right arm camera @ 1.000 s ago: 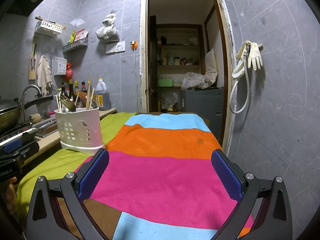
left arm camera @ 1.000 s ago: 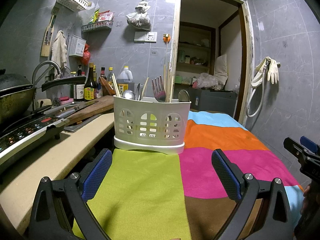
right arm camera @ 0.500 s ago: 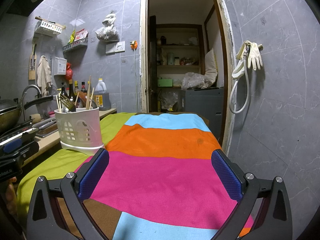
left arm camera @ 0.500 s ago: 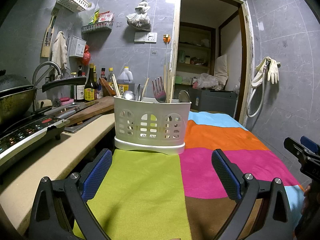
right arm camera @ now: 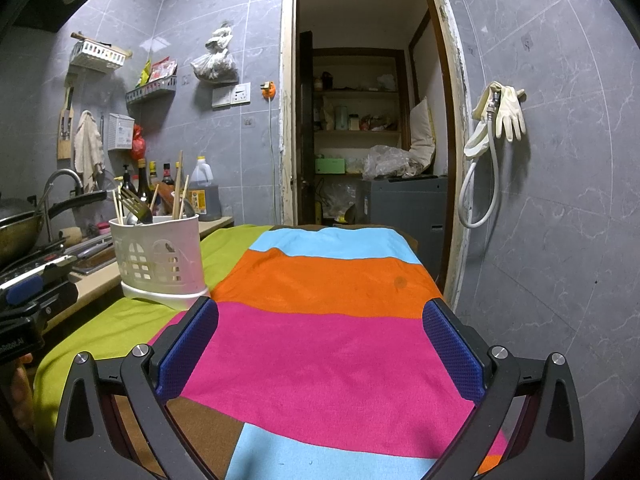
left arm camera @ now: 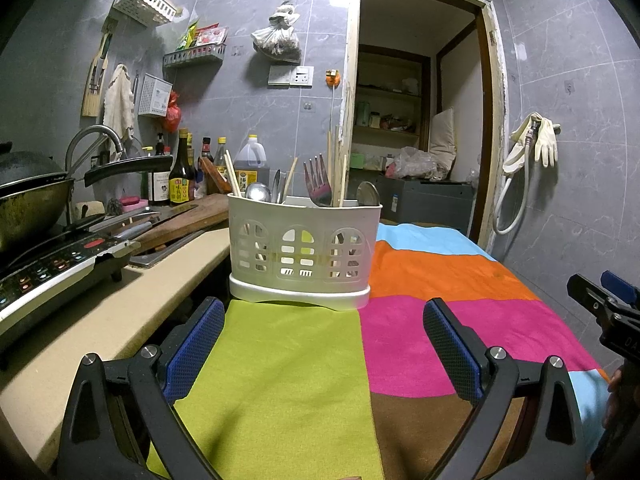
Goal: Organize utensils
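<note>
A white plastic caddy [left arm camera: 304, 248] stood on a table covered by a cloth [left arm camera: 288, 380] of bright colour blocks: green, pink, orange, blue and brown. The caddy sat at the cloth's far left, close to a beige counter [left arm camera: 100, 320]. Upright inside it were a fork [left arm camera: 318, 184], spoons [left arm camera: 258, 192] and several chopsticks [left arm camera: 232, 178], all mixed across its sections.

The left gripper [left arm camera: 323, 340] hovered low over the green patch, pointed straight at the caddy and near it, its blue-padded fingers spread wide with nothing between them. The right gripper [right arm camera: 320, 344] hung over the pink stripe, well apart from the caddy, which lay off to its left. Its fingers were also spread wide and empty.

No utensil lay loose on the cloth. The job seemed either to be at its very start, with the sorting inside the caddy not yet begun, or already finished; the views did not settle which. If work remained, the next move would likely call for the left gripper to rise above the rim, close on one handle, and lift it straight up without tipping the light caddy.
</note>
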The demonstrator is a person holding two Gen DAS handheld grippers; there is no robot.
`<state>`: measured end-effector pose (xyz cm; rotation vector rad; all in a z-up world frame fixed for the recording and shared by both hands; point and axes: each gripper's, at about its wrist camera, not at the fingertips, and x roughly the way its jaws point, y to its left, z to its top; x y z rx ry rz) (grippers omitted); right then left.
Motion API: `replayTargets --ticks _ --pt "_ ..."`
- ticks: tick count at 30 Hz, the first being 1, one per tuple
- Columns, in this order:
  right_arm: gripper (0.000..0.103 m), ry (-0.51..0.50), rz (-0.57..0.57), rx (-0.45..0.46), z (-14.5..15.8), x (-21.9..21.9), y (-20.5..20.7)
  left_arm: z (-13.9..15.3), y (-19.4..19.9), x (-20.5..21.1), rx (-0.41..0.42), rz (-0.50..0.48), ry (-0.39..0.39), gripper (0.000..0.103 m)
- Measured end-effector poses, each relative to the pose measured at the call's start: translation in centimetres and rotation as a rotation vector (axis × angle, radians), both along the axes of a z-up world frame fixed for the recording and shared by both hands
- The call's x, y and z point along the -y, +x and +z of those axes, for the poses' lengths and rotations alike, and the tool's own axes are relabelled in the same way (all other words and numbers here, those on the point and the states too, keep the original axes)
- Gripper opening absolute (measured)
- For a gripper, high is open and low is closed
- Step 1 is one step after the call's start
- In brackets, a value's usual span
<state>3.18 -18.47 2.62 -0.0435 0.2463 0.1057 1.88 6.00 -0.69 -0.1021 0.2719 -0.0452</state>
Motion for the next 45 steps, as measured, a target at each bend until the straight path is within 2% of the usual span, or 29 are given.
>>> replayTargets --ticks 45 --pt "0.103 -0.001 0.001 -0.001 0.05 -0.01 0.03 0.26 0.27 -0.02 -0.008 -0.012 0.025 0.098"
